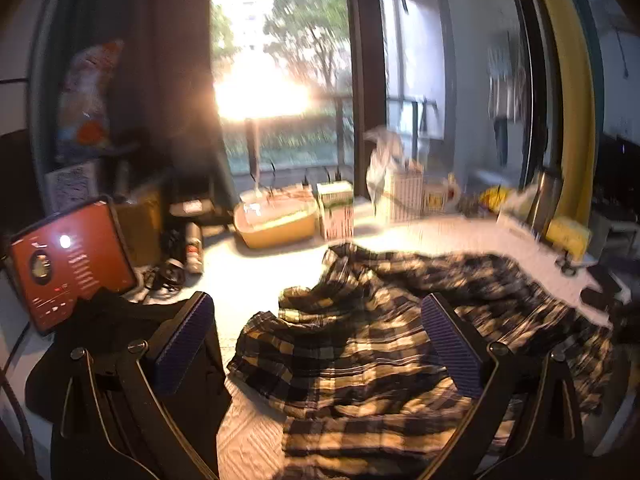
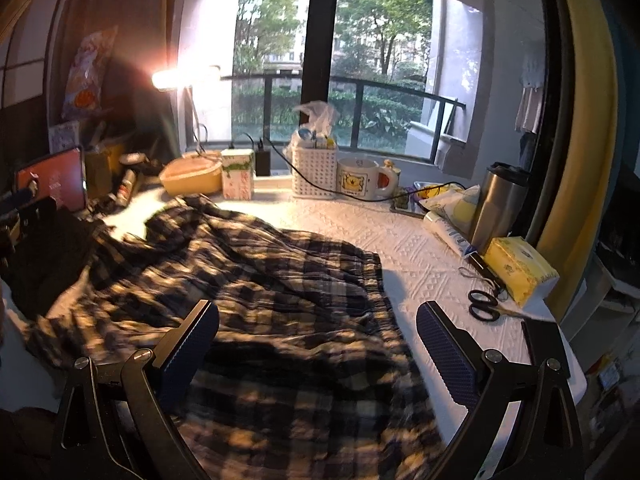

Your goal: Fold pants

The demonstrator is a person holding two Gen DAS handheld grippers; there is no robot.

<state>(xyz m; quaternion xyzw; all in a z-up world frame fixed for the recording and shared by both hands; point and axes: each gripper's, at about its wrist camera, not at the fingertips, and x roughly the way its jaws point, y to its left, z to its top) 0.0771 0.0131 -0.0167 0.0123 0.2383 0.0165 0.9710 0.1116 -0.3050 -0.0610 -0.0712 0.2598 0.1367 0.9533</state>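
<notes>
The left tool (image 1: 316, 344) has its two fingers spread wide with nothing between the pads; it hangs over the rumpled end of the pants (image 1: 400, 340), and whether the right-hand finger touches the cloth is hard to tell through the blur. The right tool (image 2: 316, 344) is spread wide as well, empty, above the waistband end of the same pants (image 2: 260, 280).

There is one pair of pants, plaid in dark and pale checks, lying crumpled across the white textured cloth of the desk (image 2: 400, 240). Its near edge is cut off by the bottom of both views, and its far end bunches up in folds, so the legs cannot be told apart.

Left of the pants lies a dark garment (image 1: 120, 320), partly hidden behind the left tool's finger. Past it stands one red screen (image 1: 68, 264). Behind the pants, along the window side, stand one yellow tub (image 2: 192, 176), one small carton (image 2: 238, 180), one white basket (image 2: 314, 172) and one mug (image 2: 360, 180). Right of the pants are one steel cup (image 2: 500, 200), one yellow tissue pack (image 2: 520, 268) and one pair of scissors (image 2: 484, 304). The left wrist view is smeared, so small things there are unreadable.
</notes>
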